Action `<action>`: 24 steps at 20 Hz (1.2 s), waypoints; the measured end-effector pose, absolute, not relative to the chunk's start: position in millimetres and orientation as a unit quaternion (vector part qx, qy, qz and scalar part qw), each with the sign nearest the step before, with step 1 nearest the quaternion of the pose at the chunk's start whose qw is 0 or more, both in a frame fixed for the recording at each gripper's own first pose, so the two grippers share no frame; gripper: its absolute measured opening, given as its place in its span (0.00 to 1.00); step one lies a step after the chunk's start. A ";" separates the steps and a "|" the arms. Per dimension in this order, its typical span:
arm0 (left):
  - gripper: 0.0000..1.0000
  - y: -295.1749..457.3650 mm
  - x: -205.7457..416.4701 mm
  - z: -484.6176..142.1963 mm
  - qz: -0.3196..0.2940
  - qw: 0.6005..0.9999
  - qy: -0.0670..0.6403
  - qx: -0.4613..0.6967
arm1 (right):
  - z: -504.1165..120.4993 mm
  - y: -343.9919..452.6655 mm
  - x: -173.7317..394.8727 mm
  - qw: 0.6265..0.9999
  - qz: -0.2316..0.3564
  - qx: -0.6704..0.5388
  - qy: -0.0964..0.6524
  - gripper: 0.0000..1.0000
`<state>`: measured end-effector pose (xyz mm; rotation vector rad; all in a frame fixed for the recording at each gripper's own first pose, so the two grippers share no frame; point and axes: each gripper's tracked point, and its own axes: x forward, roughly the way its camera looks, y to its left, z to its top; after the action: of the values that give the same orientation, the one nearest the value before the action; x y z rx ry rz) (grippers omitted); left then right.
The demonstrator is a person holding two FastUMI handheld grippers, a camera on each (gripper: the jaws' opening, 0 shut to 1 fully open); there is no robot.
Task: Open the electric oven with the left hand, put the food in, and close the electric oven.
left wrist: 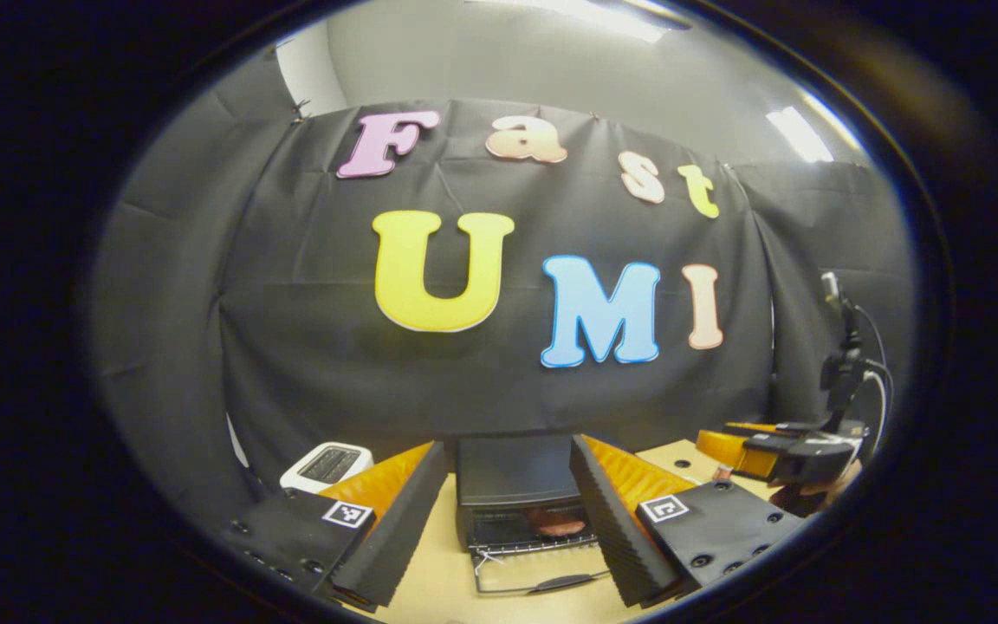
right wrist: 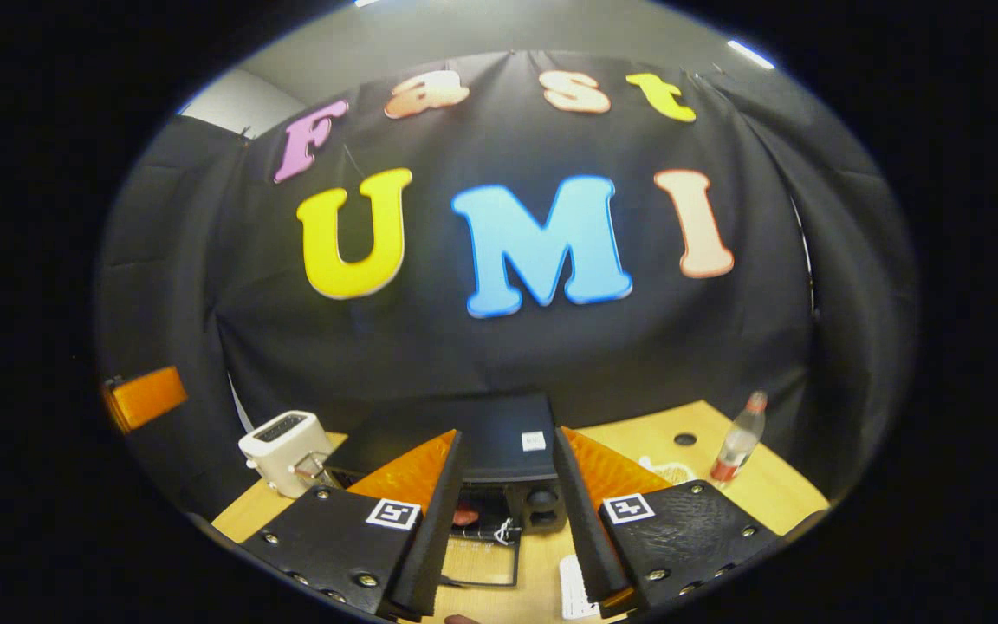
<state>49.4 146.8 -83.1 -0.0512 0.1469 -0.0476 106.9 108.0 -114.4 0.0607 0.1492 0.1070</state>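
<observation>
Both claws spread wide, gripping nothing. Left gripper (left wrist: 508,520) up above the table (left wrist: 430,589), lined up square with the electric oven (left wrist: 512,490). Right gripper (right wrist: 508,520) same deal, a bit off to one side. Boxy black oven sitting mid-table, mouth toward the cameras, long side running left-right. Glass door (left wrist: 538,572) dropped flat, wire rack (left wrist: 534,544) poking out. Reddish food (left wrist: 555,523) inside on the rack. Ridged finger pads (left wrist: 607,520). White toaster (right wrist: 282,451) left of the oven, plastic bottle (right wrist: 737,446) right.
</observation>
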 end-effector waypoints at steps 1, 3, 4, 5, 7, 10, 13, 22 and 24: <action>1.00 141.5 50.7 -77.7 -0.026 0.997 0.068 -0.025 | -89.5 103.9 104.1 0.997 0.048 0.028 0.052 0.62; 1.00 128.1 54.3 -69.7 -0.031 0.997 0.058 -0.028 | -49.7 94.8 91.7 0.999 0.042 0.028 0.018 0.65; 1.00 119.5 55.8 -66.4 -0.037 0.997 0.053 -0.032 | -34.4 89.3 88.0 0.999 0.035 0.025 0.004 0.82; 1.00 111.5 56.7 -64.5 -0.041 0.997 0.050 -0.035 | -19.6 82.8 85.5 0.999 0.030 0.019 -0.011 0.99; 1.00 102.1 56.9 -66.7 -0.044 0.997 0.055 -0.035 | -1.8 74.3 79.1 0.999 0.023 0.009 -0.036 0.94; 1.00 89.2 57.0 -78.4 -0.044 0.996 0.070 -0.023 | 3.6 66.7 64.3 0.999 0.023 0.019 -0.031 0.99; 1.00 74.3 54.8 -103.0 -0.053 0.993 0.098 -0.028 | 4.5 48.0 67.4 1.000 0.011 0.014 -0.024 0.99; 0.96 50.2 43.6 -212.9 -0.058 0.975 0.215 -0.025 | 16.0 14.8 65.1 0.999 0.007 0.023 -0.034 0.99; 0.96 44.1 36.6 -240.1 -0.059 0.966 0.249 -0.034 | 15.1 8.4 66.7 0.999 0.004 0.022 -0.030 0.99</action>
<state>36.6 44.1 -240.1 -0.0696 0.5043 -0.1193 66.7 8.4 15.1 0.0441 -0.0605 0.0083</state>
